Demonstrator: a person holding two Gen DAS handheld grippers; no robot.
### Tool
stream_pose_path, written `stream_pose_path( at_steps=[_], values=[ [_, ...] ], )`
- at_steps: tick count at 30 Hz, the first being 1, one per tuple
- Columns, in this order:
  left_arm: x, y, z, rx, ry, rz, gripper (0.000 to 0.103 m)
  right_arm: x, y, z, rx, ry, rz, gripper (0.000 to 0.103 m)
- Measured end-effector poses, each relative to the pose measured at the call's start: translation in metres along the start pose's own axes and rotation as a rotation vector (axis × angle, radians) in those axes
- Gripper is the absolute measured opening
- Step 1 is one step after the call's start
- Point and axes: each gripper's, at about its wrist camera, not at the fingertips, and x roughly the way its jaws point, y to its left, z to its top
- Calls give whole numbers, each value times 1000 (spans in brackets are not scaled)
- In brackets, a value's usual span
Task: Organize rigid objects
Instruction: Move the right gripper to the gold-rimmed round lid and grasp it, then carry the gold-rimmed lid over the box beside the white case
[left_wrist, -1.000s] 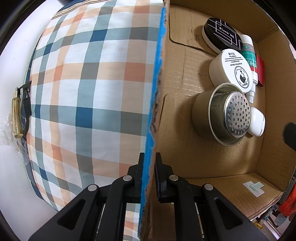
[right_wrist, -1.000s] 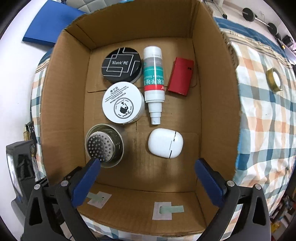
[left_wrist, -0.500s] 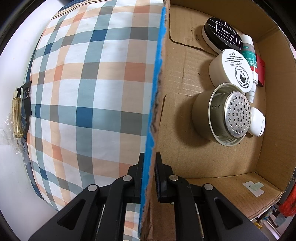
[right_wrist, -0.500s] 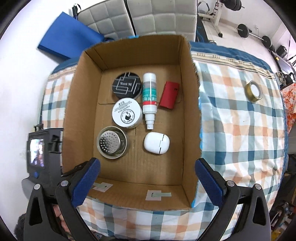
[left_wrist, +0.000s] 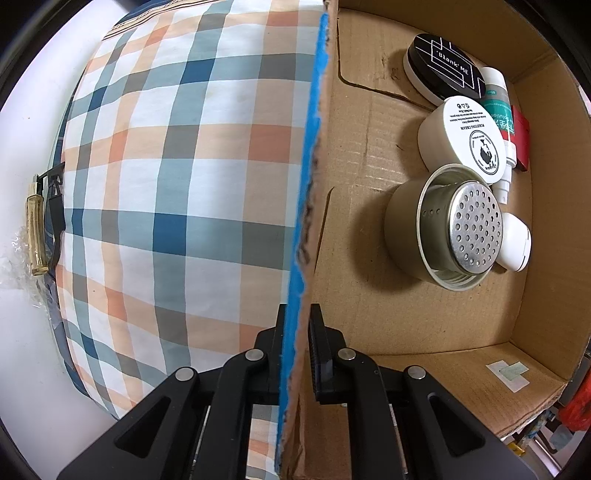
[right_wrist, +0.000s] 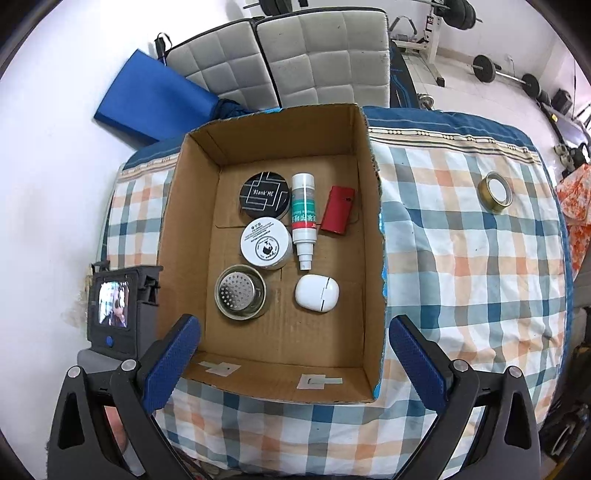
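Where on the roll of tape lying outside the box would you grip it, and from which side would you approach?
Come straight down on the roll of tape: it lies flat on the checked cloth, hole upward. Pinch across its outer rim, or put one finger in the hole to clamp one wall; nothing crowds it.

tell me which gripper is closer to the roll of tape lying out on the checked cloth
Right. The right gripper hangs open above the box's near end, the tape roll off to its right. The left gripper is clamped on the box's opposite wall, farther away.
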Motion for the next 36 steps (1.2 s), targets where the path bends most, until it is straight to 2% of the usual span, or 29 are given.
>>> stream_pose_path(
  at_steps=[4,6,9,11,13,16,19,26,27,28,29,31,33,36],
  values=[
    [0,0,0,-3,0,1,7,-7,-37,12,91,-53,11,103],
    [0,1,0,-6,0,0,7,-8,-59,21,135,-89,-19,103],
    [0,1,-1,-7,-1,2,7,1,-113,38,236,-139,-15,103],
    [1,1,-1,-11,-3,3,7,13,-156,50,314,-154,-70,103],
    [1,1,-2,-14,-9,8,7,31,-203,62,404,-117,-179,103],
    [1,0,-4,-13,-14,22,8,58,-259,76,529,-126,-209,103],
    [0,-1,-4,-26,-12,23,8,81,-294,87,594,-198,-259,103],
    [-1,-2,-4,-39,-7,30,9,135,-328,115,675,-228,-281,101],
    [-1,-2,-4,-44,-5,28,9,138,-330,116,680,-227,-280,96],
    [-1,-1,-3,-47,-4,26,9,145,-331,118,680,-214,-283,83],
    [-1,0,-3,-48,-3,26,9,154,-333,122,678,-180,-302,76],
    [-1,0,-2,-47,-3,28,9,159,-335,126,663,-167,-324,68],
    [-1,1,-1,-44,-2,29,9,158,-331,128,633,-152,-305,68],
    [-1,0,-1,-39,-2,31,9,158,-316,122,559,-66,-251,67]
  ],
)
